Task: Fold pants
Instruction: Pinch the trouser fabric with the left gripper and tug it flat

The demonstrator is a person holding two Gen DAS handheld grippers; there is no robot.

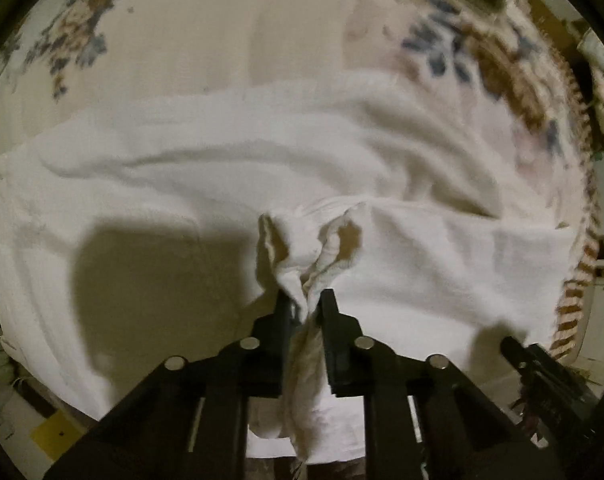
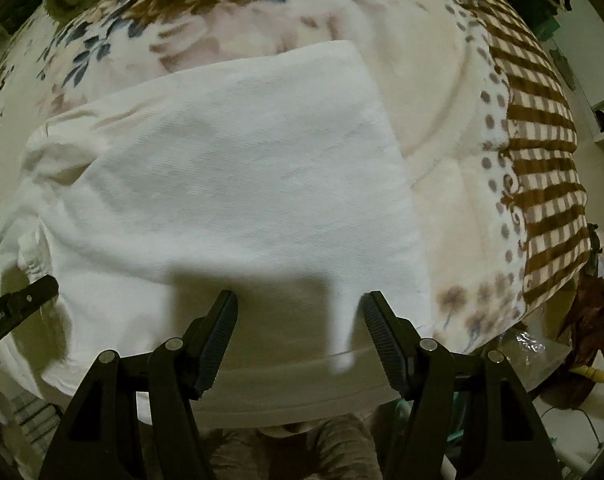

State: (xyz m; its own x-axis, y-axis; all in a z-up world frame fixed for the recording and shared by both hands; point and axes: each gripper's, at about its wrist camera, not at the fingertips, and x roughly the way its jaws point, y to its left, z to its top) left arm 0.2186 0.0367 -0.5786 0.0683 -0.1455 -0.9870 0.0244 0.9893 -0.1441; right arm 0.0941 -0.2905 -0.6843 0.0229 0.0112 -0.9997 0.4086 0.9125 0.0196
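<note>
Fingers on my left gripper point(image 1: 306, 300) are pinched tight on a bunched edge of the white pants point(image 1: 222, 184), the cloth gathered into a small ruffled peak just ahead of the tips and trailing back between them in a twisted strand toward me. From that pinch the fabric spreads out wide to both sides, wrinkled in long soft ridges, and a dark shadow of my tool falls on it to the left. On the other side, the fingers of my right gripper point(image 2: 300, 312) stand spread well apart with nothing between them — only the ribbed black pads point(image 2: 218, 340) hovering over the near part of the pants point(image 2: 238, 168), which in this view lie as a broad, fairly flat panel with a clean straight edge running down its right side. I cannot tell whether those tips touch the cloth or sit just above it. The pants rest on a bed covered by a plush cream blanket point(image 2: 454, 168) printed with brown and blue flowers, with a dotted band and a brown checked border point(image 2: 542, 184) toward the right. At the lower left of the right wrist view the black tip of my left gripper point(image 2: 22, 300) pokes in beside the garment's rumpled left side, and in the left wrist view a dark piece of my right gripper point(image 1: 542, 368) shows at the lower right, near the blanket's checked border point(image 1: 578, 280). Both pictures are somewhat blurred.
</note>
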